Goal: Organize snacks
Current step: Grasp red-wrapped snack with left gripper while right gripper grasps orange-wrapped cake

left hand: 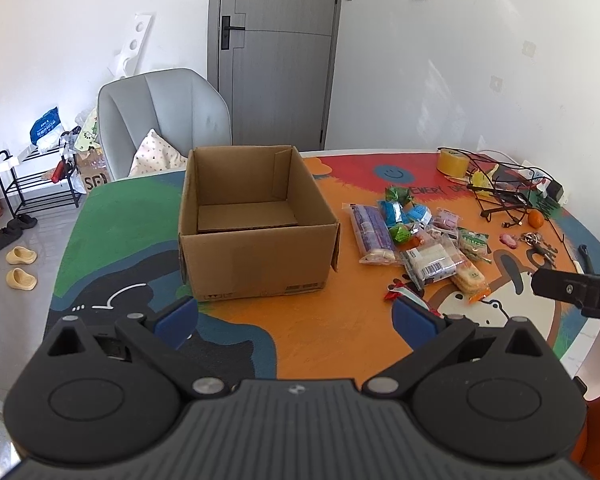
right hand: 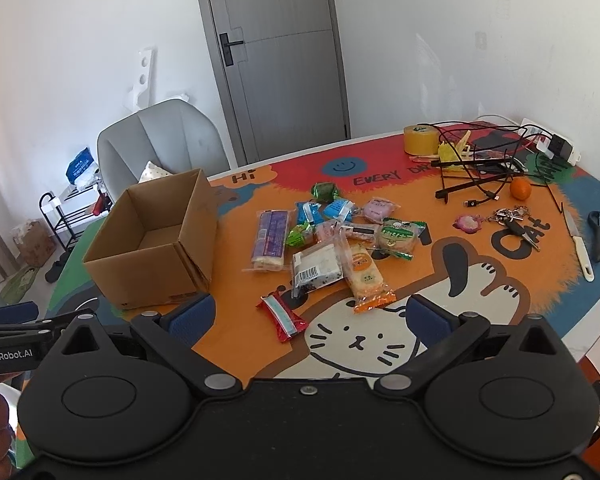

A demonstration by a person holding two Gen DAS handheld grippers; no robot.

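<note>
An open cardboard box point(left hand: 256, 258) point(right hand: 156, 276) stands on the colourful table mat, with nothing visible inside. To its right lies a loose pile of wrapped snacks point(left hand: 420, 236) point(right hand: 332, 240): a purple packet point(right hand: 270, 238), green and blue sweets, an orange cracker pack point(right hand: 366, 276) and a red wrapper point(right hand: 284, 318) nearest me. My left gripper point(left hand: 296, 318) hangs open in front of the box, holding nothing. My right gripper point(right hand: 310, 318) is open above the red wrapper, clear of it.
At the table's far right lie a tape roll point(right hand: 420, 140), tangled cables on a wire stand point(right hand: 480, 172), an orange point(right hand: 520, 189), keys point(right hand: 512, 220) and a knife point(right hand: 578, 246). A grey chair point(left hand: 164, 120) stands behind the table, a shoe rack point(left hand: 36, 176) at the left.
</note>
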